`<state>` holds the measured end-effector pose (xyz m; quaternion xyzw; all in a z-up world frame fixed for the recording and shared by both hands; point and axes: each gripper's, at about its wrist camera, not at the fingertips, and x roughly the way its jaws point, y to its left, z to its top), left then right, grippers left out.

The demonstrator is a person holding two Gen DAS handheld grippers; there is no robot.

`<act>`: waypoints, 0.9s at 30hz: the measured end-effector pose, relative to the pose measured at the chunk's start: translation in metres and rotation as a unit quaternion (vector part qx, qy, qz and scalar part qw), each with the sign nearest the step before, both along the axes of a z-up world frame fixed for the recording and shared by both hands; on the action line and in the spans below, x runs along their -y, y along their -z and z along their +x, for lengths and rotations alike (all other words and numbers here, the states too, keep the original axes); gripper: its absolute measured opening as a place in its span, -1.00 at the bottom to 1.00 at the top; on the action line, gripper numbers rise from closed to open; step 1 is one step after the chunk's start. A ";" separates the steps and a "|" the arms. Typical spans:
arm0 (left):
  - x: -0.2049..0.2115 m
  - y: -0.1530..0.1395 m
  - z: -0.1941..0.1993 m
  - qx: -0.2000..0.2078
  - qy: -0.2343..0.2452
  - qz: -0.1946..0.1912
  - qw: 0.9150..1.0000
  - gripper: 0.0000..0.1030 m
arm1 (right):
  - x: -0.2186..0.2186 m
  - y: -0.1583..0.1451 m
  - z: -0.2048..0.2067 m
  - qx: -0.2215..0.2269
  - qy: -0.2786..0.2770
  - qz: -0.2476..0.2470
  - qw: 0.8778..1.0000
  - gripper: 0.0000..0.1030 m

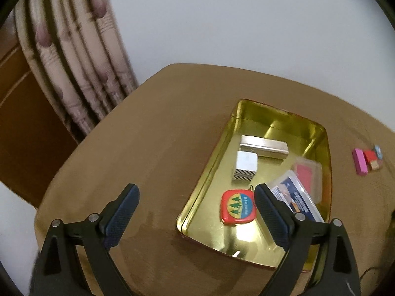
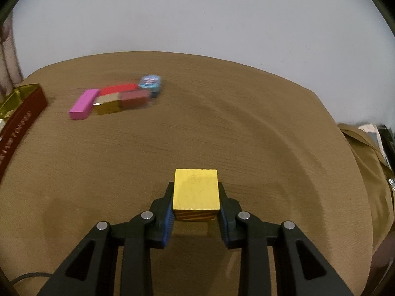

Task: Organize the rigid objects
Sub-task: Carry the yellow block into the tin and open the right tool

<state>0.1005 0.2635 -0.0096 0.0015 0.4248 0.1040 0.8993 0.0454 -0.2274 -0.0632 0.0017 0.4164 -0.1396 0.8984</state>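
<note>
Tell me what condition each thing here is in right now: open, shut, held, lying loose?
left gripper: open, holding nothing.
right gripper: shut on the yellow block.
gold tin: open, no lid on it, several things inside.
red tape measure: lying flat in the tin.
silver box: lying in the tin.
clear plastic case: tilted against another case.
pink block: lying loose on the table, beside other blocks.

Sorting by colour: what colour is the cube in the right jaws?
Yellow on top, striped side; cube shows best in the right wrist view.
</note>
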 end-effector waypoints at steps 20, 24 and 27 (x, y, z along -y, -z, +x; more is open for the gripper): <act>-0.030 0.000 0.004 -0.003 -0.055 -0.028 0.998 0.86 | -0.188 -0.053 0.048 0.042 -0.210 0.049 0.976 -0.42; -0.037 0.001 0.005 -0.006 -0.064 -0.037 0.997 0.86 | -0.224 -0.062 0.066 0.048 -0.240 0.042 0.969 -0.42; -0.041 0.001 0.005 -0.005 -0.068 -0.043 0.997 0.86 | -0.244 -0.066 0.075 0.048 -0.256 0.033 0.965 -0.42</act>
